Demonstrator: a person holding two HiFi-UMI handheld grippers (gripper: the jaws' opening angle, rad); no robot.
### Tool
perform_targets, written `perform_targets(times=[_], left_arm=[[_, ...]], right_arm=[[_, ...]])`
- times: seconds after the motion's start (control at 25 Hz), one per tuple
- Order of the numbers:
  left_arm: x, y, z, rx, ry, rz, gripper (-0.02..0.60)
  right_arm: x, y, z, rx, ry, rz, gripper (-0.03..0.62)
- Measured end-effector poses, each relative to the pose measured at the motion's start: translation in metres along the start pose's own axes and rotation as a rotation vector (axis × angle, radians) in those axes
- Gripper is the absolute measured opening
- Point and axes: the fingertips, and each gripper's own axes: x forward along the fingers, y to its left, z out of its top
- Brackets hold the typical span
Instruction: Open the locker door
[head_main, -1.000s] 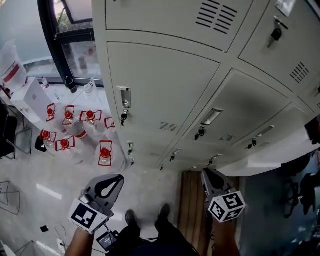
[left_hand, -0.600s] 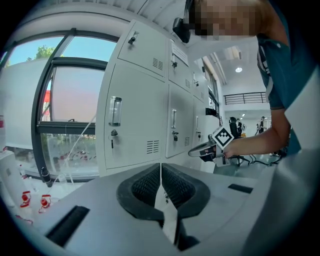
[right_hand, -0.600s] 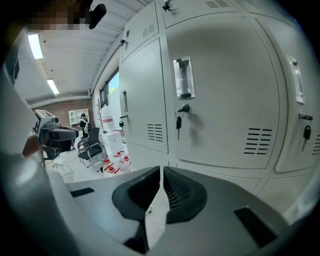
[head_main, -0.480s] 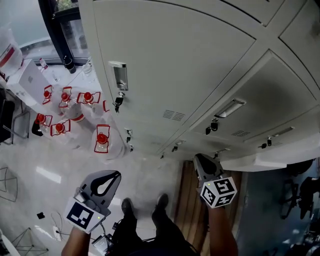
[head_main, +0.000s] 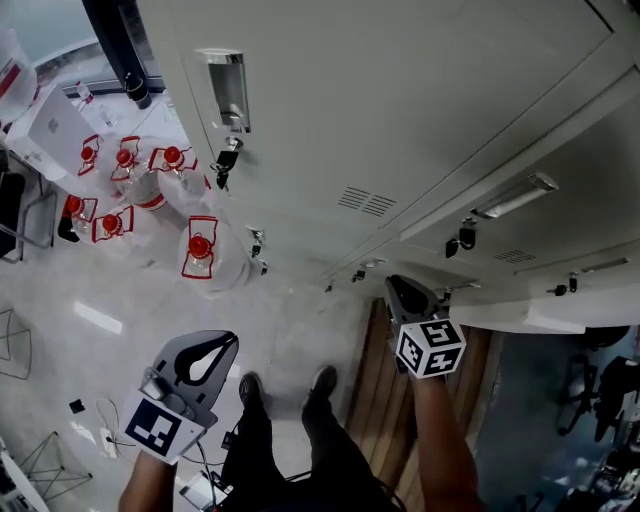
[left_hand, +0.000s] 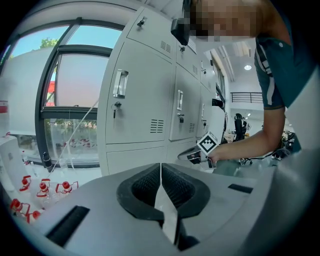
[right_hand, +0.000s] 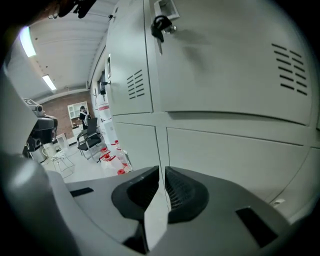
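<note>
Left gripper (left_hand: 160, 170): jaws together, held nothing | right gripper (right_hand: 161, 172): jaws together, held nothing, faced lockers (right_hand: 225, 100) | door (head_main: 400, 110): was shut, key (head_main: 224, 162) in lock

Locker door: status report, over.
Left gripper shut, empty. Right gripper shut, empty. Locker door closed, key in lock. Nothing in the way.
</note>
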Motion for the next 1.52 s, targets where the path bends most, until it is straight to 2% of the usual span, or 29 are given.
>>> perform_targets(times=[0.36, 0.68, 0.72, 0.76, 0.8, 1.16, 1.2, 1.28, 1.52], left_arm=[[0.018, 0.016, -0.033, -0.039, 0.041, 0.003, 0.025], [0.025, 0.036, -0.054, -0.060, 0.055, 0.016, 0.025], [0.025, 0.039, -0.058, -0.060, 0.058, 0.016, 0.025], [0.026, 0.041, -0.062, -0.059, 0.062, 0.015, 0.025], [0.028, 0.042, -0.066, -0.059, 0.064, 0.013, 0.025], [0.021, 0.051, -0.082, -0.085, 0.047, 0.034, 0.025], [0.019, 0.052, -0.083, -0.087, 0.046, 0.037, 0.025], [0.016, 0.052, -0.085, -0.089, 0.048, 0.042, 0.025], [0.009, 0.049, -0.083, -0.074, 0.042, 0.038, 0.025]], right_arm=[[0.061, -0.016, -0.043, 0.001, 0.086, -0.006, 0.040], [0.102, -0.031, -0.081, 0.009, 0.168, -0.064, 0.046], [0.106, -0.033, -0.084, 0.015, 0.173, -0.070, 0.069], [0.110, -0.035, -0.087, 0.024, 0.176, -0.075, 0.128], [0.114, -0.037, -0.089, 0.033, 0.175, -0.081, 0.135], [0.135, -0.035, -0.100, 0.031, 0.161, -0.127, 0.133], [0.135, -0.036, -0.102, 0.029, 0.159, -0.137, 0.129], [0.133, -0.038, -0.104, 0.037, 0.161, -0.153, 0.066], [0.125, -0.032, -0.110, 0.042, 0.178, -0.131, 0.066]])
